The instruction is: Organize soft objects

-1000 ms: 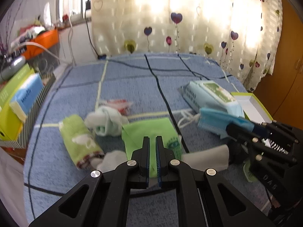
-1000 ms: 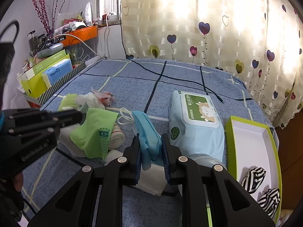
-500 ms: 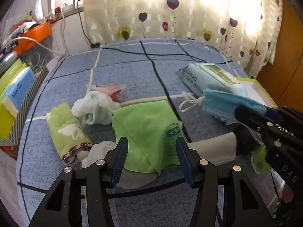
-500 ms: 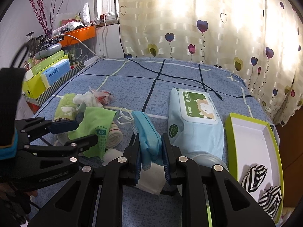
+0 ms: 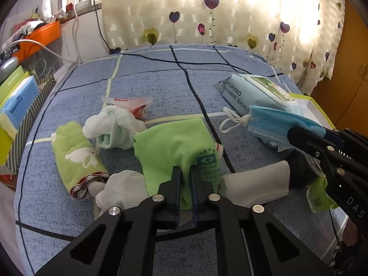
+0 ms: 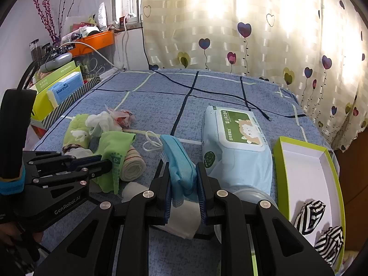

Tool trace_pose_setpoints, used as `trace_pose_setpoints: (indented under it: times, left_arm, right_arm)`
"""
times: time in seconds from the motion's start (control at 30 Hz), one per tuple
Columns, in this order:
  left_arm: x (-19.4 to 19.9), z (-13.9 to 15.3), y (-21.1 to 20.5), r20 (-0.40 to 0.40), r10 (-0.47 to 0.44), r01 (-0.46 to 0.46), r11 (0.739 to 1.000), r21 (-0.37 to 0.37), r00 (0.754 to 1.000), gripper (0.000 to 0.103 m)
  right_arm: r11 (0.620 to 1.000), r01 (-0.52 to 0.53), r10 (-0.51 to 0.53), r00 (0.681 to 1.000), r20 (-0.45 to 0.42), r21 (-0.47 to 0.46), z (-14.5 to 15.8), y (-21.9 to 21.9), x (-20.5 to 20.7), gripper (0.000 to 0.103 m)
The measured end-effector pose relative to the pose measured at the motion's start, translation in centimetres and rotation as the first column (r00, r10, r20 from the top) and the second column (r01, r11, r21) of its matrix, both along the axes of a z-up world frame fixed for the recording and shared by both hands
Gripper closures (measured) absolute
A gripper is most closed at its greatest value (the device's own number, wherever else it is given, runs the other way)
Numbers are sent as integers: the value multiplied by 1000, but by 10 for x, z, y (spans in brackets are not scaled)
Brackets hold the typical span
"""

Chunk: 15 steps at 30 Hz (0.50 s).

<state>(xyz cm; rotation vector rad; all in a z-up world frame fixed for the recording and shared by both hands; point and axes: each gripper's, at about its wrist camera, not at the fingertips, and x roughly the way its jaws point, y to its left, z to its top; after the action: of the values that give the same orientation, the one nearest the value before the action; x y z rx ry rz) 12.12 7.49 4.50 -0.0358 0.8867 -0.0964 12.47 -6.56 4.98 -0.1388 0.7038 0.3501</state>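
Note:
On the blue bedspread lies a green cloth [image 5: 174, 142], and my left gripper [image 5: 186, 172] is shut on its near edge beside the printed logo. The same gripper [image 6: 108, 163] shows in the right wrist view, pinching the green cloth [image 6: 115, 145]. My right gripper [image 6: 182, 168] is shut on a blue face mask [image 6: 179, 158], held just above the bed with its white ear loops dangling. In the left wrist view the mask [image 5: 276, 124] sticks out of the right gripper [image 5: 292, 133].
Around the cloth lie a green rabbit towel [image 5: 76, 156], a mint sock [image 5: 112, 128], a white glove [image 5: 124, 188], a grey folded cloth [image 5: 255, 181] and a beige roll [image 6: 133, 165]. A wet-wipes pack [image 6: 237, 142] sits beside a green tray [image 6: 306, 161] with striped socks [image 6: 308, 216].
My left gripper opened wide, sank onto the green cloth and closed on its near edge. The right gripper stayed put, still holding the blue mask.

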Motion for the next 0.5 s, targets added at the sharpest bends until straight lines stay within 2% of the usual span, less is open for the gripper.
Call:
trace_pose_setpoints:
  times: [0.3,0.5]
  left_arm:
    - [-8,20,6,62,14,-13,1000,-17,998,98]
    - [-13,42,0,102,-10,12,1000,-19,995,98]
  right_arm:
    - [1000,0,0,1000,8,4,3,-1,-1,83]
    - [1000,9,-10,999,35,21,15,-7,-8,83]
